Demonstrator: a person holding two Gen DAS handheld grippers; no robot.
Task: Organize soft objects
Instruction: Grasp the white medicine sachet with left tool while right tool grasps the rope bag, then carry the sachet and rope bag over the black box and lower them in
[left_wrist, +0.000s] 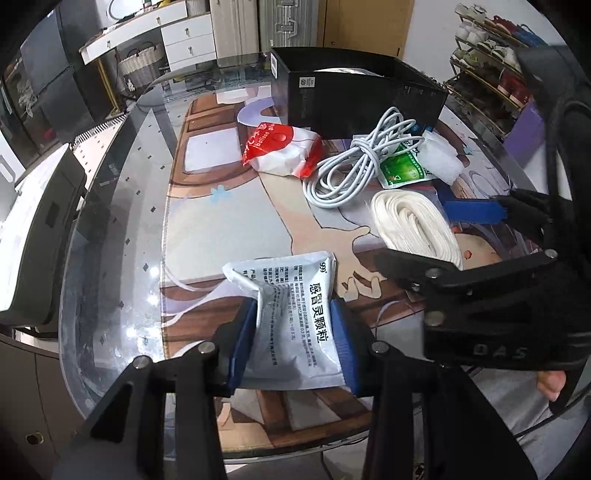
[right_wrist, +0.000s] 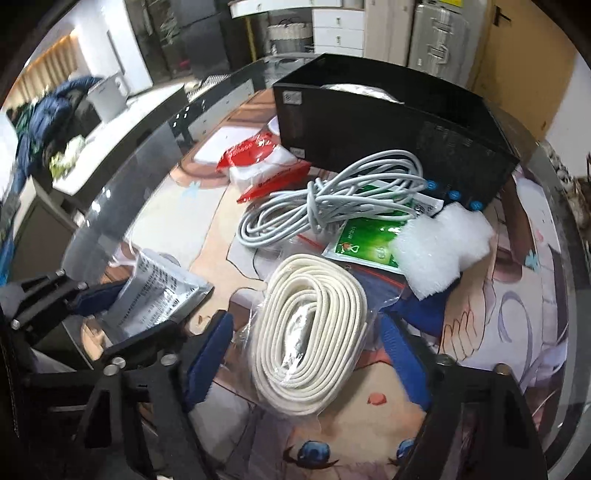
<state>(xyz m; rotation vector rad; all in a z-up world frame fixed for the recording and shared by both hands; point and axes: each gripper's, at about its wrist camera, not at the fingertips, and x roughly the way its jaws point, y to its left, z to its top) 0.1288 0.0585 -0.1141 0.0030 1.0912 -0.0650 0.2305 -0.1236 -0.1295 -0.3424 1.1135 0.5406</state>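
- Sachet (left_wrist: 291, 325) of silver foil sat pinched between my left gripper (left_wrist: 293, 332) pads, crumpled at the waist — a firm hold, lifted clear of the mat (left_wrist: 229, 221).
- My right gripper (right_wrist: 306, 354) hung wide open, its pads either side of the bagged white cord coil (right_wrist: 314, 332), not yet touching.
- Ahead of both stood the black box (right_wrist: 388, 147), which I judged the likely destination.
- To close well, I thought it best to centre on the coil's middle and squeeze slowly, since the plastic wrap looked slippery.
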